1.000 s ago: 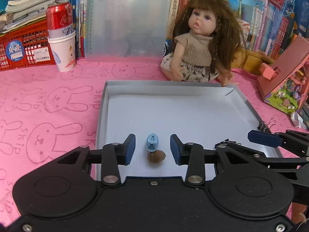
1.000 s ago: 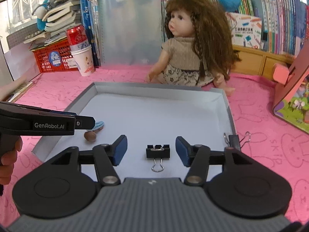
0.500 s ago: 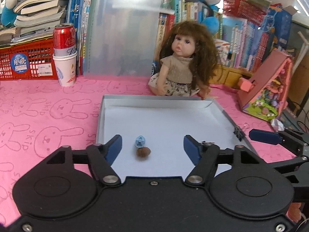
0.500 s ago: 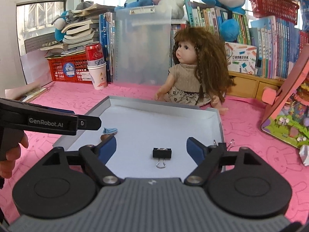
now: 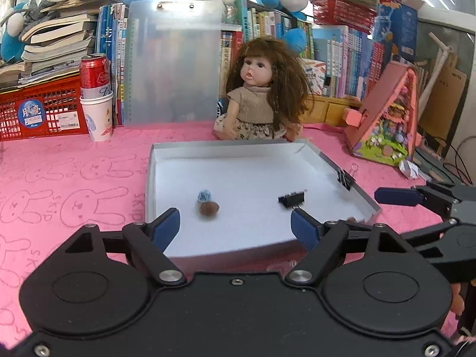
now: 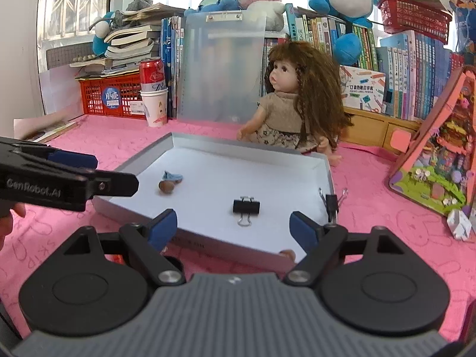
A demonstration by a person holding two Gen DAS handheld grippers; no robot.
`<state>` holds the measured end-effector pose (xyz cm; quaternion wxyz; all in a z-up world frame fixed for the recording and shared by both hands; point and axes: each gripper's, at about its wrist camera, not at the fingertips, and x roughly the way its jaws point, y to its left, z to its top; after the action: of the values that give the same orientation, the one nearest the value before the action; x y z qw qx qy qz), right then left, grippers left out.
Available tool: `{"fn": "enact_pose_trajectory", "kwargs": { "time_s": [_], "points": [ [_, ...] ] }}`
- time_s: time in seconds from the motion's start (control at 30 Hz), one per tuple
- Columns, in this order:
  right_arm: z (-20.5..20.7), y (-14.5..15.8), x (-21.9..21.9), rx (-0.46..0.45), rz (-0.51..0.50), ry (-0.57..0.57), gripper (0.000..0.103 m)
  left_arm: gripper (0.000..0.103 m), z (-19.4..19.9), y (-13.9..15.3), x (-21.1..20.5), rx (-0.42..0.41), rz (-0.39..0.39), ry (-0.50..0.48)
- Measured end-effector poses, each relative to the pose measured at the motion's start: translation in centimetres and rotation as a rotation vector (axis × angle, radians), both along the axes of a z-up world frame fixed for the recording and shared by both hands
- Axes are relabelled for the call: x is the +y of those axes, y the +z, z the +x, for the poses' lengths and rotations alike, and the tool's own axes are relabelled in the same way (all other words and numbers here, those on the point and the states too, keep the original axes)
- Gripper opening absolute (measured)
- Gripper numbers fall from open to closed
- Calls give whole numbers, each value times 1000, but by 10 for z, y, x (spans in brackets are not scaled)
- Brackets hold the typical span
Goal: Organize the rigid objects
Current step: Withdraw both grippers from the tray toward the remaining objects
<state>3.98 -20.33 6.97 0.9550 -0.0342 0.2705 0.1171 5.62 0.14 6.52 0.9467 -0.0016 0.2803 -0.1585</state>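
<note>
Change: both grippers have been drawn back from the tray (image 5: 150, 178) since a second ago — the small things once framed between the pads are now seen farther off, inside the tray.
Left gripper (image 5: 235, 223): released, jaws opening, nothing between them.
Right gripper (image 6: 233, 224): released, jaws wide, nothing held.
Meaning: a drop-off appears finished on each side; the next pick is judged to be pending.
Nut (image 5: 209, 208): one, at about 8 o'clock in the tray, touching the blue clip.
Blue clip (image 5: 204, 195): one, just behind the nut.
Binder clips: two — one (image 6: 246, 206) lying in the tray at about 5 o'clock, one (image 6: 331, 202) clamped on the rim at 3 o'clock.
Left outside: a small brown thing (image 6: 287, 254) by the near rim — uncertain what.
</note>
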Motion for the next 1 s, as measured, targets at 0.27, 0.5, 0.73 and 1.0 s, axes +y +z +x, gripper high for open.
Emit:
{"fn": "enact_pose_trajectory", "kwargs": {
  "time_s": [0.27, 0.5, 0.73, 1.0],
  "points": [
    [-10, -10, -1, 12, 4, -10, 90, 81, -17, -11, 2, -1, 12, -12],
    [-22, -22, -6, 29, 5, 6, 90, 81, -29, -21, 7, 21, 15, -32],
    [-33, -31, -9, 40, -17, 31, 90, 81, -42, -32, 14, 41, 28, -48],
    [-39, -41, -7, 57, -51, 55, 90, 81, -49, -40, 24, 76, 15, -48]
  ]
}}
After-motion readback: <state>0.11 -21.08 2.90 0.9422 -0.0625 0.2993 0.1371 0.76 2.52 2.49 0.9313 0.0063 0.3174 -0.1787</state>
